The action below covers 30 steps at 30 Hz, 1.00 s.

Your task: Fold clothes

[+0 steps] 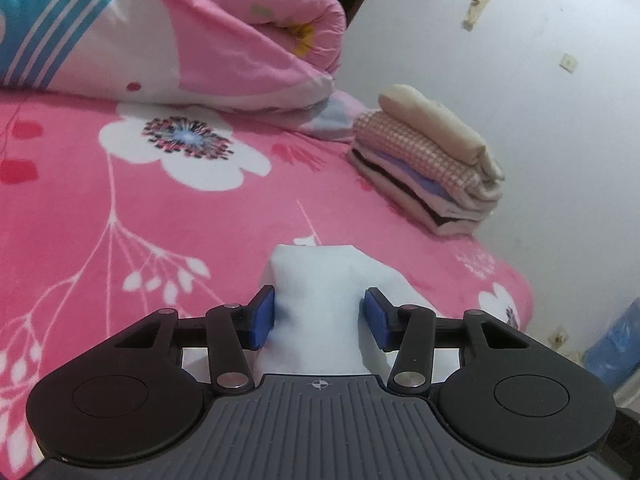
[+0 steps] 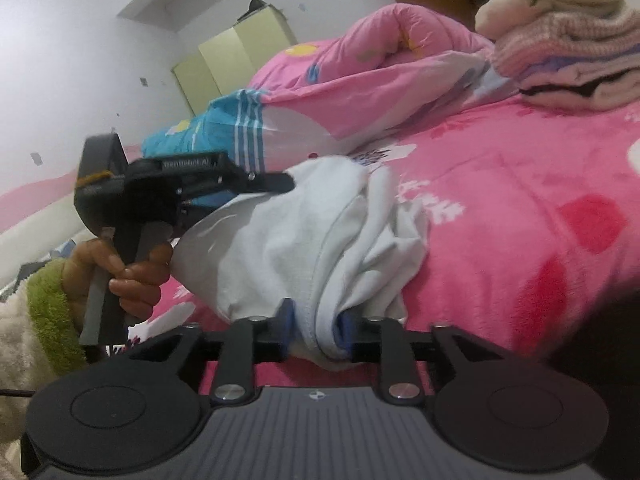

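Right wrist view: hand (image 2: 132,276) holds left gripper (image 2: 292,184) level against white garment (image 2: 320,240).

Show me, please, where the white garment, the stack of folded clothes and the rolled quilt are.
white garment (image 2: 280,240): right wrist view, its bunched middle.
stack of folded clothes (image 1: 424,160): left wrist view, its checked layer.
rolled quilt (image 1: 248,36): left wrist view, its pink side.

bunched white garment (image 2: 320,232) on bed
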Available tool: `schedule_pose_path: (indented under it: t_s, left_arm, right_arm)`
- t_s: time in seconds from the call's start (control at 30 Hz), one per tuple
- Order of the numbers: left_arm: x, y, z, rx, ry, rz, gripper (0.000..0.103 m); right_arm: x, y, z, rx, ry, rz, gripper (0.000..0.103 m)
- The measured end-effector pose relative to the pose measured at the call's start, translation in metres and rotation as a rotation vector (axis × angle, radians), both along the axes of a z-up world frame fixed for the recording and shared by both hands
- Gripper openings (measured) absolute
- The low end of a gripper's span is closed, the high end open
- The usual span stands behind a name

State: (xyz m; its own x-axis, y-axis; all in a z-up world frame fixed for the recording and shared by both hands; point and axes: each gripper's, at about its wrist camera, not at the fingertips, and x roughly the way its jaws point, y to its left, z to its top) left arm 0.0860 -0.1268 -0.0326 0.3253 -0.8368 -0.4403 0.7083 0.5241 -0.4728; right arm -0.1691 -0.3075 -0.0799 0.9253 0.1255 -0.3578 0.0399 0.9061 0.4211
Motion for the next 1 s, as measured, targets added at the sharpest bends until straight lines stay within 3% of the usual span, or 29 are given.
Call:
schedule_pose_path:
  t_s: [0.07, 0.23, 0.33, 0.43, 0.57, 0.7, 0.83, 1.0]
  left_arm:
    - [0.002, 0.006, -0.001, -0.011, 0.008, 0.006, 0.048]
    - [0.005, 0.017, -0.005, -0.035, 0.054, 0.007, 0.048]
    - [0.008, 0.020, -0.010, -0.058, 0.084, 0.010, 0.051]
    - [0.014, 0.028, -0.014, -0.096, 0.142, 0.028, 0.052]
    - [0.019, 0.065, -0.011, -0.220, 0.200, 0.078, 0.054]
    - [0.015, 0.107, -0.010, -0.308, 0.222, 0.057, 0.054]
    - [-0.002, 0.115, -0.012, -0.278, 0.175, -0.043, 0.054]
    - [-0.034, 0.102, -0.010, -0.135, -0.004, -0.071, 0.054]
  right_arm:
    - [-0.011, -0.004, 0.010, -0.040, 0.001, -0.022, 0.041]
    - [-0.022, -0.024, 0.046, -0.166, -0.084, -0.107, 0.037]
    - [0.001, -0.011, 0.065, -0.253, -0.169, -0.021, 0.035]
    - [0.035, 0.011, 0.063, -0.314, -0.195, 0.115, 0.031]
    - [0.084, 0.023, 0.028, -0.352, -0.041, 0.205, 0.020]
    - [0.087, 0.021, 0.022, -0.339, -0.024, 0.219, 0.020]
    - [0.090, 0.019, 0.023, -0.312, -0.015, 0.213, 0.020]
    - [0.091, 0.019, 0.026, -0.315, -0.012, 0.205, 0.020]
